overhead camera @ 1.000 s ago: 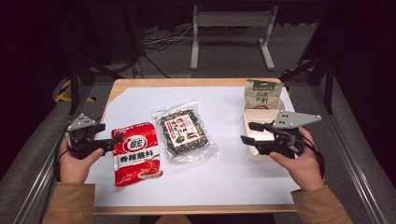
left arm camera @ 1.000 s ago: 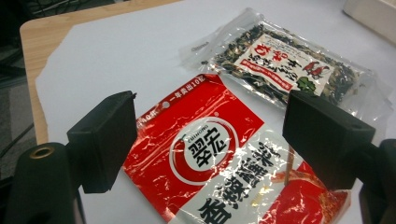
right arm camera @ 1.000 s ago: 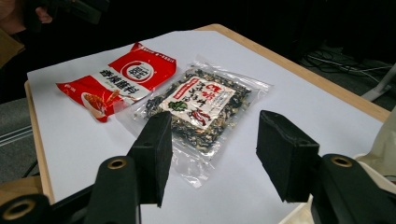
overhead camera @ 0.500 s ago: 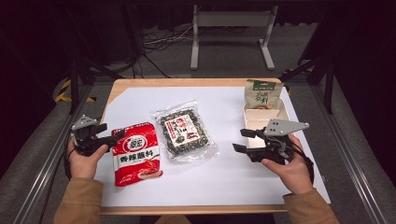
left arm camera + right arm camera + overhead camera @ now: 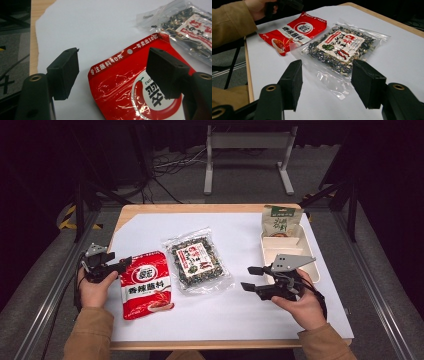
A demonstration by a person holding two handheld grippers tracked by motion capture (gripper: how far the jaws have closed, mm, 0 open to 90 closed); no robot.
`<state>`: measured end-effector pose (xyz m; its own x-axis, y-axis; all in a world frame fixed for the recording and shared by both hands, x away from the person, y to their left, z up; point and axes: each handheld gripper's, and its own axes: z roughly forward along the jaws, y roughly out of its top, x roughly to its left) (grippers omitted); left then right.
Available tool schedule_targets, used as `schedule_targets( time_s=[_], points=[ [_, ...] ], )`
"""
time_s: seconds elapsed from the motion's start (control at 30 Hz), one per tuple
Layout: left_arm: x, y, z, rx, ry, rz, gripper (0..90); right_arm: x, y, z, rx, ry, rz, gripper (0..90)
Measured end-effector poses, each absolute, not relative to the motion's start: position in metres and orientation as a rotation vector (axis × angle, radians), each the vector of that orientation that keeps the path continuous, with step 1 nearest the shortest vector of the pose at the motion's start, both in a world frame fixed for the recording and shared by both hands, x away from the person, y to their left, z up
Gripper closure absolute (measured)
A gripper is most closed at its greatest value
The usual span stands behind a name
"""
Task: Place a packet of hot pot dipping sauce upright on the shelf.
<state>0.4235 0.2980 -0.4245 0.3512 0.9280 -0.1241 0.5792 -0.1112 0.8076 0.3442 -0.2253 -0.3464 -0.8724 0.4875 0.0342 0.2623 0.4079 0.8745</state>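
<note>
A red chilli seasoning packet point(image 5: 146, 285) lies flat on the white sheet at the left. My left gripper point(image 5: 122, 265) is at its upper left corner. In the left gripper view that gripper point(image 5: 113, 62) stands open over the packet point(image 5: 132, 82); the jaws have just been closing, with the corner between them and the pads clear of it. A clear bag of dark dried mix point(image 5: 197, 262) lies in the middle. My right gripper point(image 5: 247, 278) is open just right of it, its jaws point(image 5: 327, 75) pointing at the bag's point(image 5: 339, 47) near edge, with nothing held.
A beige compartment tray point(image 5: 280, 247) sits at the right, behind the right hand. A green pouch point(image 5: 281, 222) stands at its far end. The white sheet point(image 5: 240, 227) covers most of the wooden table point(image 5: 200, 208). Metal rails run along both sides.
Both hands have sunk toward the table. The right gripper has moved left from the tray toward the clear bag. The left gripper has come in onto the red packet's corner.
</note>
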Motion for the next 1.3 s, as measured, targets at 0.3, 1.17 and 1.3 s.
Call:
schedule_targets(
  time_s=[0.3, 1.17, 1.3],
  points=[
    [0.436, 0.302, -0.440, 1.807, 1.430, 0.519, 32.9, 0.340, -0.220, -0.349, 0.643, 2.451, 1.482, 43.2],
    [0.445, 0.308, -0.454, 1.855, 1.290, 0.286, 58.8, 0.338, -0.208, -0.362, 0.648, 2.507, 1.509, 42.4],
    [0.441, 0.311, -0.452, 1.828, 1.279, 0.280, 64.3, 0.339, -0.208, -0.362, 0.647, 2.506, 1.520, 42.5]
  ],
)
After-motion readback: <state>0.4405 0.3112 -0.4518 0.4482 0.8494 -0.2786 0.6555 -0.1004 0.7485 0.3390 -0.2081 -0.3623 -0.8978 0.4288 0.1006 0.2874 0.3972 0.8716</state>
